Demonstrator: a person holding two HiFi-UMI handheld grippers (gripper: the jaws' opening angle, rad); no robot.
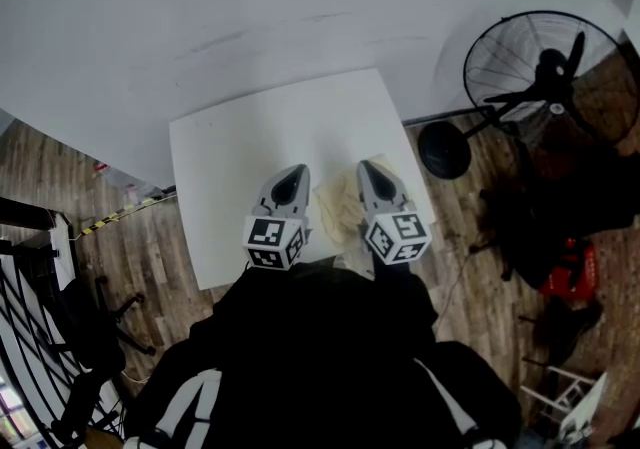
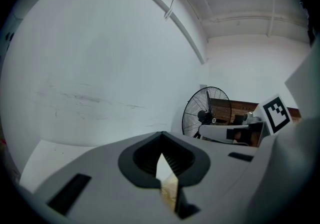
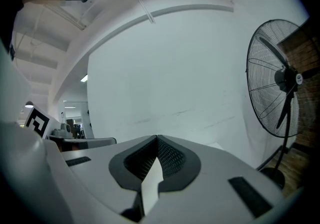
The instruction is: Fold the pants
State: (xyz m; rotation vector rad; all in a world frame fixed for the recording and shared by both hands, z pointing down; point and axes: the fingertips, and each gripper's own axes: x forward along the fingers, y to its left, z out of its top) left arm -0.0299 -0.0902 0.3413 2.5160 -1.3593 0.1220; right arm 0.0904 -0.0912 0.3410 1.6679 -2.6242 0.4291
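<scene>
Pants (image 1: pixel 338 205), a pale cream crumpled bundle, lie on the white table (image 1: pixel 240 152) toward its 5 o'clock corner, close to the edge nearest us. We hold the left gripper (image 1: pixel 292 177) at 9 o'clock of the cloth and the right gripper (image 1: pixel 368 170) at 3 o'clock, so the bundle sits between the two and is partly hidden beneath them.

In the left gripper view, the left gripper (image 2: pixel 161 135) has its jaws closed tip to tip with nothing pinched at the tips. Through the narrow slit behind them we see a strip of the cream cloth (image 2: pixel 169 193) below, but we cannot tell whether it touches the jaws. The right gripper (image 3: pixel 156 139) is likewise closed, and only white surface shows through its slit.

A black standing fan (image 1: pixel 545 67) is on the wooden floor (image 1: pixel 130 257) at 2 o'clock of the table, well apart from it.
</scene>
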